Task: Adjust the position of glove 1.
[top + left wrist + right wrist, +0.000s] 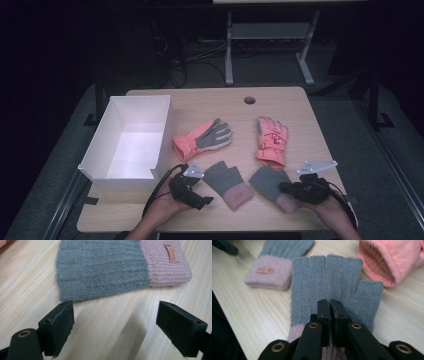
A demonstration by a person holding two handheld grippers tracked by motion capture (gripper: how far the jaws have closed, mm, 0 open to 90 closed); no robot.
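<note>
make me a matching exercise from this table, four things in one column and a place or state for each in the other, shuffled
Things:
1. white box
2. left gripper
3. right gripper
4. pink ski glove

Places or states:
a. jaws shut over a grey knit glove
b. lies beyond the right-hand grey glove
c. stands at the table's left edge
d. jaws wide apart, just short of the other grey glove

Pairs: 1-c, 2-d, 3-a, 4-b
</note>
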